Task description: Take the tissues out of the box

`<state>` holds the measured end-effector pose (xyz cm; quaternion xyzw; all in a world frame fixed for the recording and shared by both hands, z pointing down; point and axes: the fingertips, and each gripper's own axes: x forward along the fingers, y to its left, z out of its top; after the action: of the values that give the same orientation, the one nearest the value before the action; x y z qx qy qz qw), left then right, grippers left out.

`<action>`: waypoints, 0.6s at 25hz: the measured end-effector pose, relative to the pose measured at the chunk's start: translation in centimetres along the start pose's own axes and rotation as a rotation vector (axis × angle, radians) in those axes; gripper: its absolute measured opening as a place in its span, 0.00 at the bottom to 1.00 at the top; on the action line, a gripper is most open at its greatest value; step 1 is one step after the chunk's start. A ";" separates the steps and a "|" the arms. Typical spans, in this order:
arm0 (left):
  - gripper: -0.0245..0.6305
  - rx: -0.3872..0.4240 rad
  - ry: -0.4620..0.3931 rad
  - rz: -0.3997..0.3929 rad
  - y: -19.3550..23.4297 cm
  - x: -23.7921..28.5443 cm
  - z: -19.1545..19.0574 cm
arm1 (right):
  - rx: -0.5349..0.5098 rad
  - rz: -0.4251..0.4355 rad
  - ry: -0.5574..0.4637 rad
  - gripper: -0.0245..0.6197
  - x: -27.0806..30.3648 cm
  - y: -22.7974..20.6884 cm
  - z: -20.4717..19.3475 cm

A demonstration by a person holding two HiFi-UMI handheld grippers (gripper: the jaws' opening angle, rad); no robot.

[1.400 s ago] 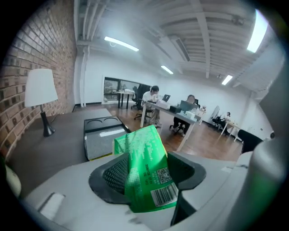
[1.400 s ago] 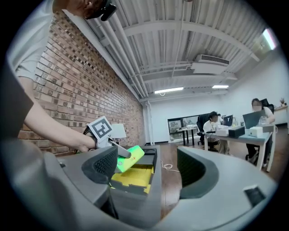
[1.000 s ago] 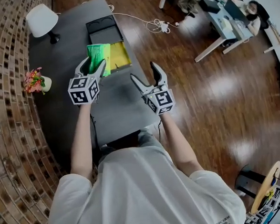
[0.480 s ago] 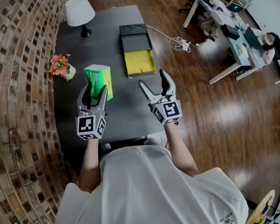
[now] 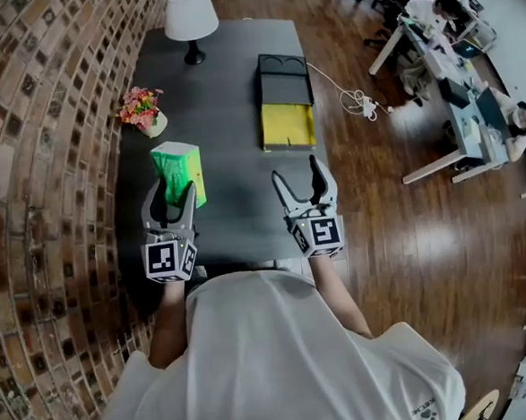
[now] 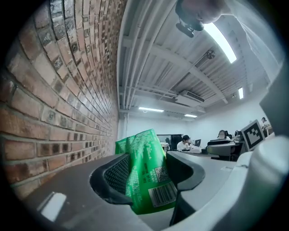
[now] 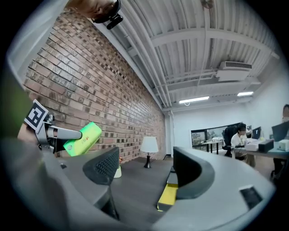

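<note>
My left gripper [image 5: 173,195] is shut on a green tissue pack [image 5: 179,171] and holds it up above the dark table [image 5: 225,117]. In the left gripper view the green tissue pack [image 6: 145,171] is pinched between the two pads, barcode facing me. The open black box [image 5: 284,103] with a yellow inside lies at the table's right side, well away from the pack. My right gripper [image 5: 299,180] stands open and empty over the table's near right part; from its own view I see the tissue pack [image 7: 82,138] and the left gripper [image 7: 49,133] at the left, and the box [image 7: 169,194] ahead.
A white lamp [image 5: 188,17] stands at the table's far end. A small pot of flowers [image 5: 142,110] sits near the left edge by the curved brick wall [image 5: 54,174]. A cable [image 5: 354,99] lies on the wooden floor at right. Desks with people are further right.
The tissue pack has come away from the box and moved left and toward me in my left gripper. Both grippers drew back toward the near end of the table.
</note>
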<state>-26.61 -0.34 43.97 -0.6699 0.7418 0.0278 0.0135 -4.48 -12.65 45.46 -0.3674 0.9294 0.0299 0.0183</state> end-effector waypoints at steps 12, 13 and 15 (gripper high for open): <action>0.42 -0.008 0.000 -0.009 0.2 0.5 0.1 | 0.009 0.003 -0.007 0.64 1.0 0.5 1.0; 0.42 -0.009 -0.001 -0.008 0.3 0.6 0.2 | 0.008 0.002 -0.008 0.64 1.0 0.5 1.0; 0.42 -0.007 0.001 -0.011 0.4 0.7 0.2 | 0.007 0.000 -0.008 0.64 1.0 0.6 1.1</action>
<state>-27.12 -0.93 43.69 -0.6740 0.7380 0.0303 0.0110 -5.63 -12.79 44.38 -0.3672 0.9294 0.0282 0.0233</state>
